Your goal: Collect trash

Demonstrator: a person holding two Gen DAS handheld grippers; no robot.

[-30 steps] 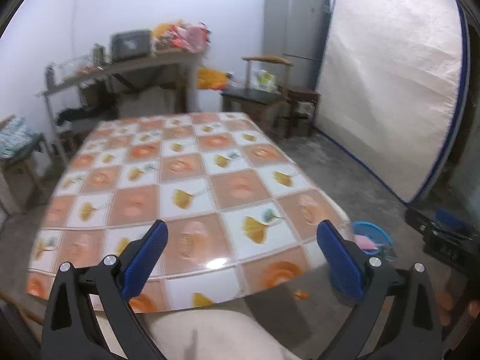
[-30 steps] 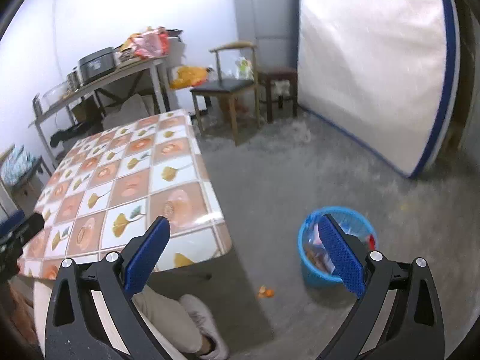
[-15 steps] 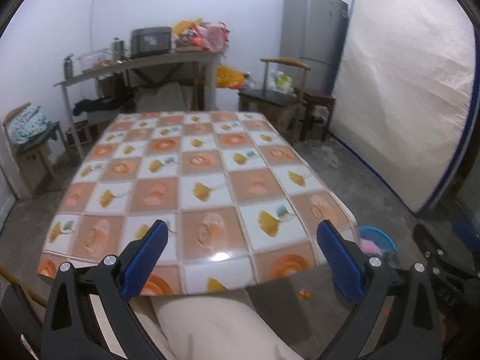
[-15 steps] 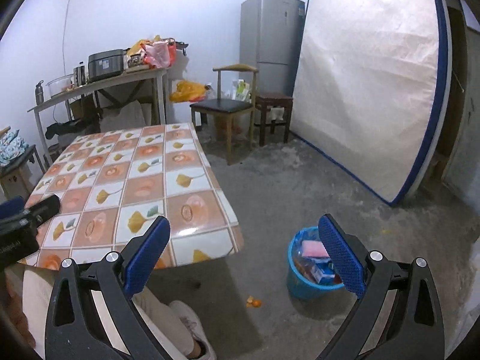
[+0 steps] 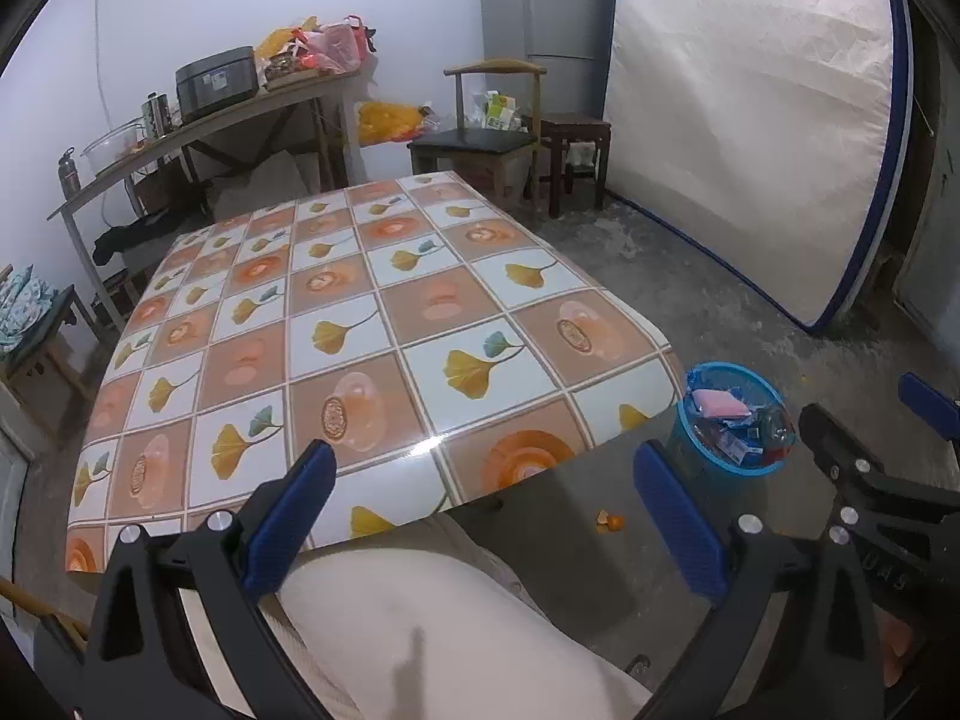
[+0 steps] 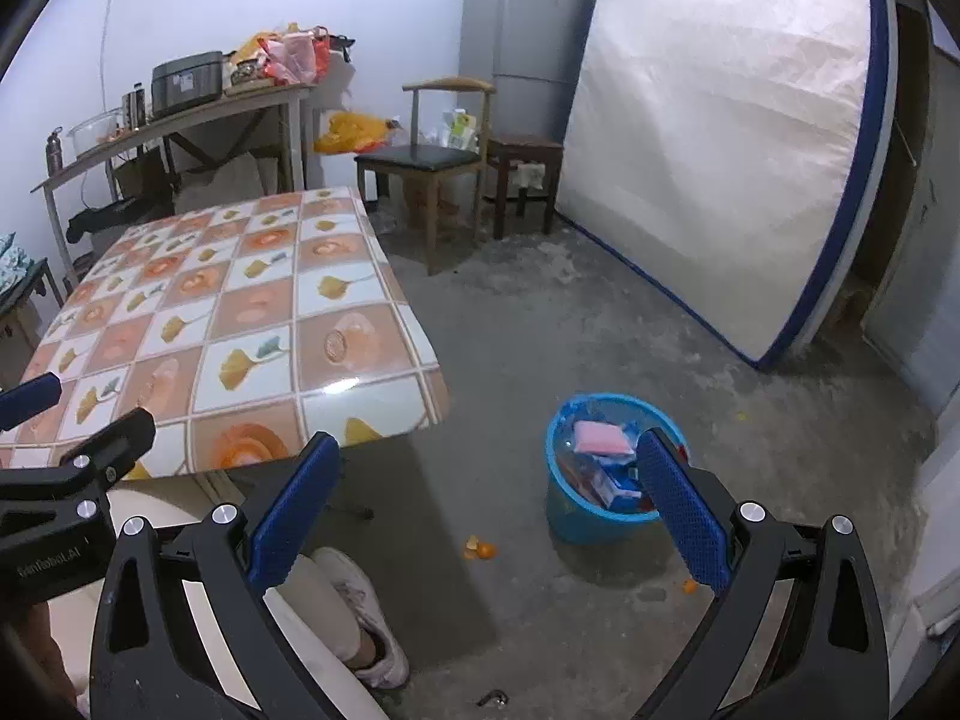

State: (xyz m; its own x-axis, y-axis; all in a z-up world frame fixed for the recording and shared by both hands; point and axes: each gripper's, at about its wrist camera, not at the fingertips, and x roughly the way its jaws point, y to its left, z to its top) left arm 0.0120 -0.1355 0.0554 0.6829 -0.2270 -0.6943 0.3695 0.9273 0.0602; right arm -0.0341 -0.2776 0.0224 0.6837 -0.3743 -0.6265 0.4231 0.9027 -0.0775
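Both grippers spread wide, empty, over a bare tiled-pattern table.
Left gripper (image 5: 486, 516) and right gripper (image 6: 489, 501) hold nothing. Table (image 5: 360, 324) has glossy leaf-print cloth. Blue trash bin (image 6: 600, 480) (full of wrappers) stands on concrete floor (image 6: 600, 324) beside the table corner; orange peel (image 6: 479, 549) lies near it. Mattress (image 6: 720, 150) leans on wall.
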